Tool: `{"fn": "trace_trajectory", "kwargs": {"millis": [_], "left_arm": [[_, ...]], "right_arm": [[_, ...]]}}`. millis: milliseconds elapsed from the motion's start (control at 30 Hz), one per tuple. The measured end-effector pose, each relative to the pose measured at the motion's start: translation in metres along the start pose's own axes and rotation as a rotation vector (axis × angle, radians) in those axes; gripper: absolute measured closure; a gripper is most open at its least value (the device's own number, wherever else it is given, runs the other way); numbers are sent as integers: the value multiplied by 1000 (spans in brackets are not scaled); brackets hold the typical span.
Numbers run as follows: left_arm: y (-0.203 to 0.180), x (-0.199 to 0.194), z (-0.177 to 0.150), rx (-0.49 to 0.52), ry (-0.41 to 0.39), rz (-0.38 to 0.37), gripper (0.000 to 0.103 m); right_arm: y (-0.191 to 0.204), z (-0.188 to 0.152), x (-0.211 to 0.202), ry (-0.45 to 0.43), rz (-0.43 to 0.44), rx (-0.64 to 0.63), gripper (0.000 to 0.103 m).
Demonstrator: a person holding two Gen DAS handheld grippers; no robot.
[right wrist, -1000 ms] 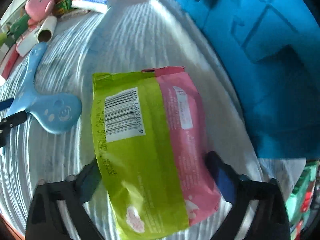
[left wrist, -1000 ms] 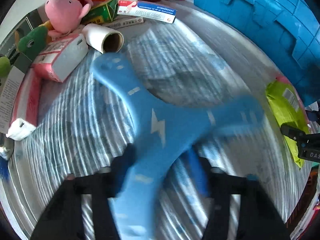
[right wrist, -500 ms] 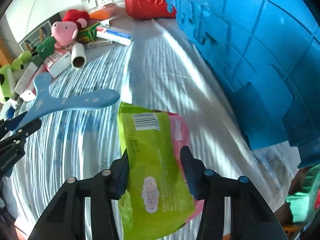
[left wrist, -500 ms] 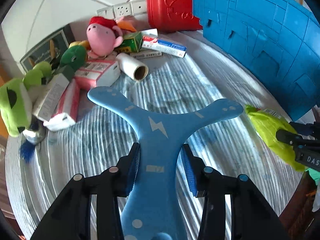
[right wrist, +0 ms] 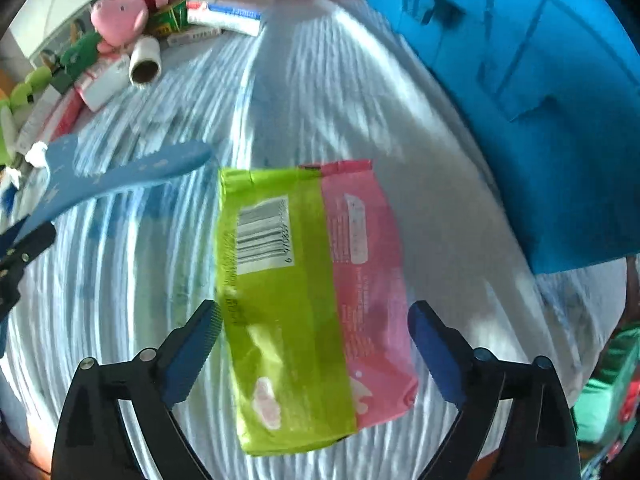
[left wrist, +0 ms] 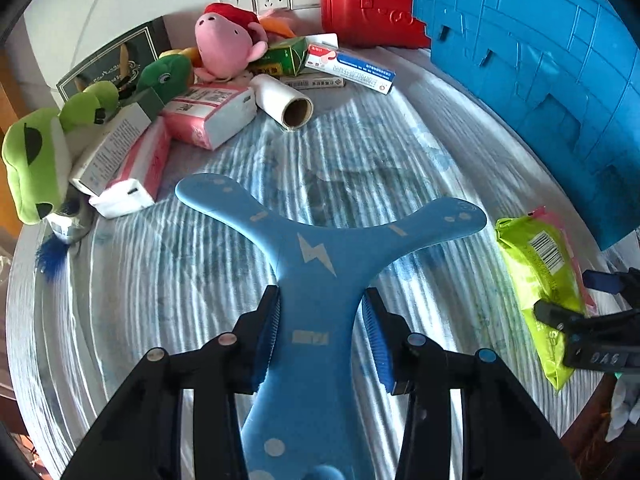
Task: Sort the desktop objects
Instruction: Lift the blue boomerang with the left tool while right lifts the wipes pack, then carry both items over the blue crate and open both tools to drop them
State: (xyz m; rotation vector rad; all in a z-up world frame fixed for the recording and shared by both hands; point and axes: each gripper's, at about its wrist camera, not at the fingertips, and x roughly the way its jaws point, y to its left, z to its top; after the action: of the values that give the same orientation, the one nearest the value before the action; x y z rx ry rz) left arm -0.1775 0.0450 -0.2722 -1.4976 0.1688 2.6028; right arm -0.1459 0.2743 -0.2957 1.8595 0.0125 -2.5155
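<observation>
A blue three-armed boomerang (left wrist: 316,256) with a white lightning mark hangs a little above the striped tablecloth. My left gripper (left wrist: 320,336) is shut on its near arm, both blue pads pressing the sides. In the right wrist view the boomerang (right wrist: 120,172) and the left gripper (right wrist: 24,248) show at the left edge. A green and pink wipes packet (right wrist: 288,300), barcode up, lies between the fingers of my right gripper (right wrist: 314,340). Its jaws are opening and the pads stand off the packet's sides. From the left wrist view, the packet (left wrist: 536,264) and right gripper (left wrist: 568,296) sit at the right.
A pile lines the far left: a pink plush pig (left wrist: 224,44), green plush toys (left wrist: 36,160), tissue packs (left wrist: 208,116), a paper roll (left wrist: 284,104), a toothpaste box (left wrist: 352,68). A red case (left wrist: 364,4) stands behind. A big blue crate (left wrist: 532,68) fills the right.
The right jaws squeezed the packet half a second ago and have since spread wide off it. The left gripper kept its hold and raised the boomerang, its view tilting up toward the pile.
</observation>
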Motion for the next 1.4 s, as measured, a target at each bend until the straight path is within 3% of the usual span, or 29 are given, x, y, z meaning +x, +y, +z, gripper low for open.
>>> {"fn": "trace_trajectory", "kwargs": {"millis": [67,167,233,367,667,900,1167,1400], "left_arm": [[-2,2,-1,-11,5,1,62],[-4,1,-2,-23,7,4,62],[-4,-5,-2,-31,-6,18,62],[-4,-23,5,-58,-55,51,62],[-2,-103,29,-153,-228,137,62],[-4,-163,46,-157,-360,138,62],[-12,-220,61,-126,-509,80,62],[-49,-245,84,-91,-565,17,62]], "right_arm": [[2,0,11,23,18,-12,1],[1,2,24,30,-13,-19,2],[-5,2,24,16,-11,0,19],[-4,4,7,-12,29,-44,27],[7,28,-95,-274,133,-187,28],[18,42,-177,-462,169,-220,28],[13,41,-246,-593,85,-176,28],[-31,39,-304,-717,24,-108,27]]}}
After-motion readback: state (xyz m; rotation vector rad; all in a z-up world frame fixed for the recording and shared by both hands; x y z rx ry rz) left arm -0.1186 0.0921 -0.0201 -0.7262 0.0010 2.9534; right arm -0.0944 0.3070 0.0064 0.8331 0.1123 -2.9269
